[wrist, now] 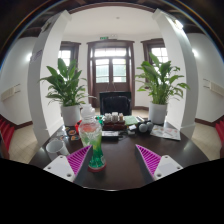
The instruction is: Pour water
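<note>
Fingers: the gripper [112,160] is wide open, with nothing held; its two purple pads [78,158] stand well apart at 7 and 5 o'clock.
Bottle: a clear plastic bottle [93,140] with green liquid at the bottom stands upright on the table, just ahead of the left finger at about 9 o'clock, touching or just beside its pad; I cannot tell which.
Cup: a pale cup [57,146] stands near the bottle, at its 9 o'clock side.
Table: a dark shiny table [120,148] carries small things at its far end.
Chair: a black chair [116,102] at 12 o'clock, beyond the table.
Plants: a big green plant in a white pot [68,95] at 10 o'clock, another [158,88] at 2 o'clock.
Door: a brown door [110,66] behind the chair.
</note>
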Demonstrator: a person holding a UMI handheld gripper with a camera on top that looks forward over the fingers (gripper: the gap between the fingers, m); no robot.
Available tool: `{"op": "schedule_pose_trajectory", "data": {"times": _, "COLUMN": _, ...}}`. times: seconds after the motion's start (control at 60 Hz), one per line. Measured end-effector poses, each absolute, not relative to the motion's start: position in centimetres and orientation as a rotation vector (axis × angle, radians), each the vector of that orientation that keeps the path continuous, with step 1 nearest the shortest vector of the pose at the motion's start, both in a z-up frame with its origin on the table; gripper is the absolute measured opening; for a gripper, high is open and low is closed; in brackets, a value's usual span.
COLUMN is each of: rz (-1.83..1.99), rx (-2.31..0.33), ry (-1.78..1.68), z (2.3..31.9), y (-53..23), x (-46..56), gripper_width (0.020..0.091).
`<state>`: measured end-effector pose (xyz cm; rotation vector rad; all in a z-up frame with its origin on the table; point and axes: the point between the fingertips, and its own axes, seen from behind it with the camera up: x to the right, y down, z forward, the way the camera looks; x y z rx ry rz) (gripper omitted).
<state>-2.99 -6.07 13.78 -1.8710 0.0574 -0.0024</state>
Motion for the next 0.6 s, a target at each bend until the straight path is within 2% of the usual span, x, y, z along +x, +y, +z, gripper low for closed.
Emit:
{"op": "schedule_pose_trajectory", "data": {"times": 0.233, "rz": -0.023, "rx": -1.819, "ry": 0.064, "z": 16.6, "y": -7.9, "x": -1.1, "gripper_width": 0.0858}}
{"op": "schedule_pose_trajectory", "data": {"times": 0.6, "rz": -0.029, "rx": -1.814, "ry": 0.071, "z": 16.7, "y": -8.0, "x": -0.9, "gripper_width": 0.0859}}
